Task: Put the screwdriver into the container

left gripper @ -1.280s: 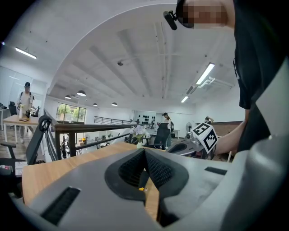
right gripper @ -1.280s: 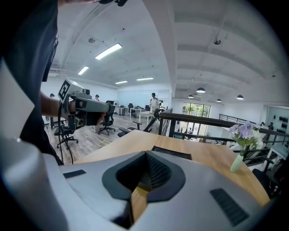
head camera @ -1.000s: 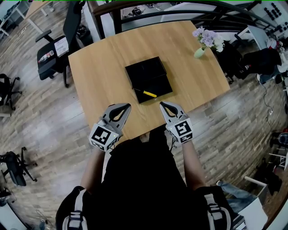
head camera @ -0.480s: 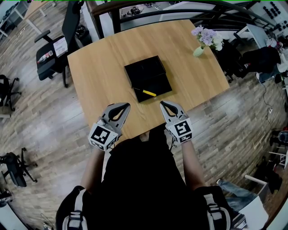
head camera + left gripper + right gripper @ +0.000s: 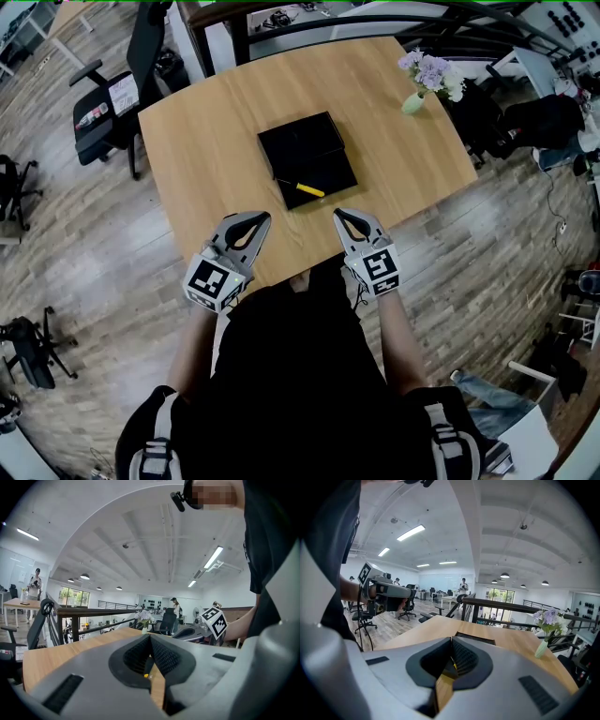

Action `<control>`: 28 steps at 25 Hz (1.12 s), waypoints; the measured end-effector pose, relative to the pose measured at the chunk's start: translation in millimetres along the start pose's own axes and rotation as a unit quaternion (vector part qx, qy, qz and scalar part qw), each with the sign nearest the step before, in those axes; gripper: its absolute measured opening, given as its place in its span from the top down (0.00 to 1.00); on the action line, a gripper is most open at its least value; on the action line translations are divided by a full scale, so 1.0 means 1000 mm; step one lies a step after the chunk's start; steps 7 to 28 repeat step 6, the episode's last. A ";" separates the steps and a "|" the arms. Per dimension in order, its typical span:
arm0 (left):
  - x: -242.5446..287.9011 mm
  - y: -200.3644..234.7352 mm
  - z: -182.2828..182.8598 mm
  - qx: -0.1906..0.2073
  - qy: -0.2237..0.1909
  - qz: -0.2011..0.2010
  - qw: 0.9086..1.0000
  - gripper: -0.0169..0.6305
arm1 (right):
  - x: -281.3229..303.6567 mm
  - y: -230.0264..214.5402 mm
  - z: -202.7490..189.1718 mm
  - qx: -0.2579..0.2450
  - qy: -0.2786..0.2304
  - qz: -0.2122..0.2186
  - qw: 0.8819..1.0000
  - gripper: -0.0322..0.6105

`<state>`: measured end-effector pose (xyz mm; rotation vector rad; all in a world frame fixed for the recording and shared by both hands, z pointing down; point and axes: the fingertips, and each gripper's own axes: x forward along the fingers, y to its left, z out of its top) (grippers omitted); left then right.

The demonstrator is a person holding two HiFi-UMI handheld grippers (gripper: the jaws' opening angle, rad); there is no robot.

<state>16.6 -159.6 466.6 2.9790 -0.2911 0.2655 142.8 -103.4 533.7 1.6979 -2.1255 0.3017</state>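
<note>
Both grippers hover at the table's [image 5: 211, 141] near edge, left gripper [image 5: 265, 217] and right gripper [image 5: 337, 216] each pinched closed on nothing. The screwdriver [image 5: 310, 190] lies in the container's [image 5: 300, 141] near half, so the placing looks done; next, just hold clear

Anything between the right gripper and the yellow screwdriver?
In the head view, only a bare strip of light wooden tabletop and the near edge of the black square container separate the right gripper from the yellow-handled screwdriver. Nothing else lies there.
</note>
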 end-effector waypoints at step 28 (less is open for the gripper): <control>0.001 -0.002 0.001 -0.001 0.000 -0.002 1.000 0.94 | 0.000 0.002 0.001 -0.004 0.002 0.001 1.000 0.91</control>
